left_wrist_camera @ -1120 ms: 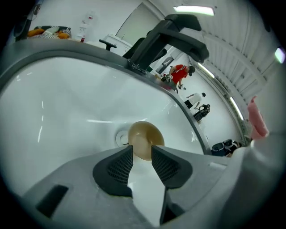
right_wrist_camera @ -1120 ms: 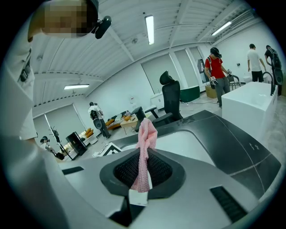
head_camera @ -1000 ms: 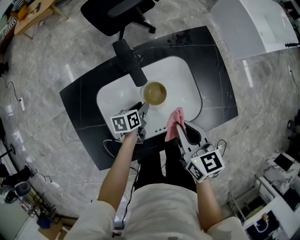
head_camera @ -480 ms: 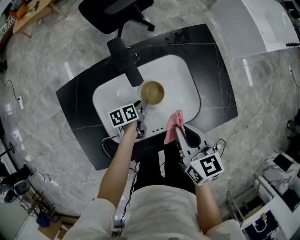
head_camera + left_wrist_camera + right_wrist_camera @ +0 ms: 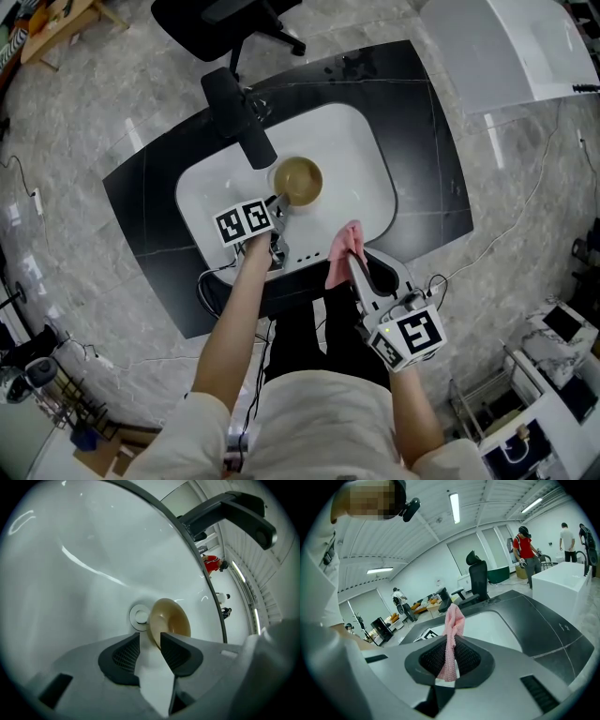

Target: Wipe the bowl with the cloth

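I'm looking down at a black counter (image 5: 431,141) with a white sink (image 5: 356,150) set in it, on a grey marble floor (image 5: 94,112); an office chair (image 5: 234,19) stands past the counter's far edge. The round tan bowl (image 5: 298,180) sits mid-sink beside the drain (image 5: 139,616), just off the tip of the black tap (image 5: 234,112). Compared with a second ago, my left gripper (image 5: 278,208) is lower and nearer the bowl. Its jaws have just been closing a little, yet they stand wide, with the smooth rim at their tips and unpinched. My right gripper (image 5: 349,258) hovers over the counter's near edge, clamped on the pink knitted cloth (image 5: 343,248).
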Tool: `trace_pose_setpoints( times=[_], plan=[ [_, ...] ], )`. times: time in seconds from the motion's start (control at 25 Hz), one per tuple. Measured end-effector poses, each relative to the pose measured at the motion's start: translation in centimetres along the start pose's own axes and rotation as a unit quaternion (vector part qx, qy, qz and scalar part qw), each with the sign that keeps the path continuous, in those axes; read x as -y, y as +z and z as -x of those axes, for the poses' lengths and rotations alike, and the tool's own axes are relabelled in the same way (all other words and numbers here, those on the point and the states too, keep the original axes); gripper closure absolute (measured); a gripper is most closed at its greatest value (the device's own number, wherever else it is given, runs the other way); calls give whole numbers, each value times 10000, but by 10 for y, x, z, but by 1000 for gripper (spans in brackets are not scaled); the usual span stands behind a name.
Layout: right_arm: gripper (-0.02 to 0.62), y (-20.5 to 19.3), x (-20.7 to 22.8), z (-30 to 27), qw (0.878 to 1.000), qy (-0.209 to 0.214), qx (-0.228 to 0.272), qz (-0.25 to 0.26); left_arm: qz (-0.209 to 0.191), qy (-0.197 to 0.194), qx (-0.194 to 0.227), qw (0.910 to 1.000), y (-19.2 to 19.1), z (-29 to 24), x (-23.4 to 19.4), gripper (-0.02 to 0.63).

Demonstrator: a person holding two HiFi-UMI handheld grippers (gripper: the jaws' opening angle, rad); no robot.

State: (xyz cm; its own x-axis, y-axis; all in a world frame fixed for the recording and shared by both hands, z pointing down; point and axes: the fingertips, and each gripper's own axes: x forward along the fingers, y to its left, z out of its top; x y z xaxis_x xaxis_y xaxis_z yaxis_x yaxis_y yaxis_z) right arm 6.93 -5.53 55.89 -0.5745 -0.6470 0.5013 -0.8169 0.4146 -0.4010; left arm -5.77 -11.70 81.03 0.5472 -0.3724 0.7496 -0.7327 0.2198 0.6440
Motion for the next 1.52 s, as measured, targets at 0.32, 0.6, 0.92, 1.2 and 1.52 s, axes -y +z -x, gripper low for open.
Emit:
trace_pose_setpoints(
  times=[0.32, 0.6, 0.92, 1.2, 1.52],
  plan=[
    [566, -3, 2, 3, 10000, 30, -12, -8, 106, 103, 90, 9999, 2, -7, -3, 494],
    [566, -7, 4, 5, 10000, 20, -25, -24, 93, 124, 80, 9998, 3, -9, -4, 543],
    [566, -5, 5, 9, 10000, 7, -7, -27, 43, 81, 114, 9999, 4, -7, 2, 565],
    [566, -2, -2, 6, 10000, 77, 28, 11, -27, 19, 56, 10000, 3, 2, 8, 581],
    [566, 8, -9, 10, 9997, 165, 126, 93, -126, 0, 81, 9999, -3, 26, 24, 582]
  ],
)
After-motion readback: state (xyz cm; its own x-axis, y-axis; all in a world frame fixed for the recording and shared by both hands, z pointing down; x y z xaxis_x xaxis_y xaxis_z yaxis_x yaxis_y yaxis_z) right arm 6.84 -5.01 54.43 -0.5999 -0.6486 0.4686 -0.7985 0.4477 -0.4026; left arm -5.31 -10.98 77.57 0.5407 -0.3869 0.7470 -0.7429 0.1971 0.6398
